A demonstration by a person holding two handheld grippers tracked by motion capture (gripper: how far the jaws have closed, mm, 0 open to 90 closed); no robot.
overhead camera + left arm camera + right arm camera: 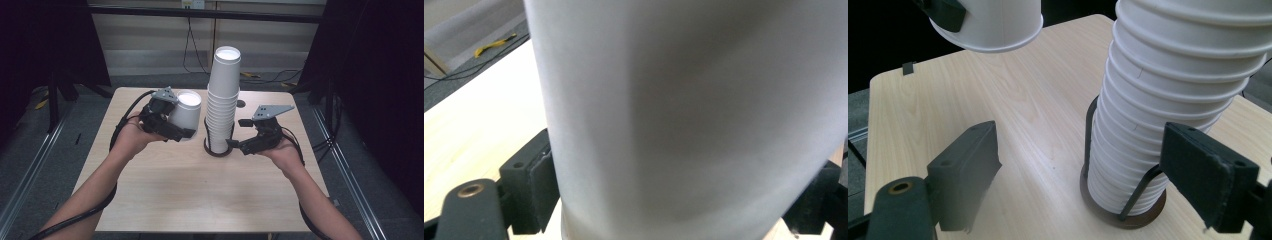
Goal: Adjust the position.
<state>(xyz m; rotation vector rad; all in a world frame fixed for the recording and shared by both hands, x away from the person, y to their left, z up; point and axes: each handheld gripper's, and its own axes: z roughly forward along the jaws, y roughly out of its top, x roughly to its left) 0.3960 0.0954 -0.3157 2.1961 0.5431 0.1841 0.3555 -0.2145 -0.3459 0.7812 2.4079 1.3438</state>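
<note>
The single paper cup (187, 113) hung clamped in the left claw (172, 131) above the tabletop (190, 190), left of the cup stack (222, 105); the gaping right claw (239, 146) should steady its holder (1128, 212).

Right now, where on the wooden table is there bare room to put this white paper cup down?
The near half of the light wooden table, between the two forearms, is bare, and so is the left part beneath the held white paper cup. It is crowded around the tall stack of white cups in its dark wire holder, where the right gripper sits.
</note>
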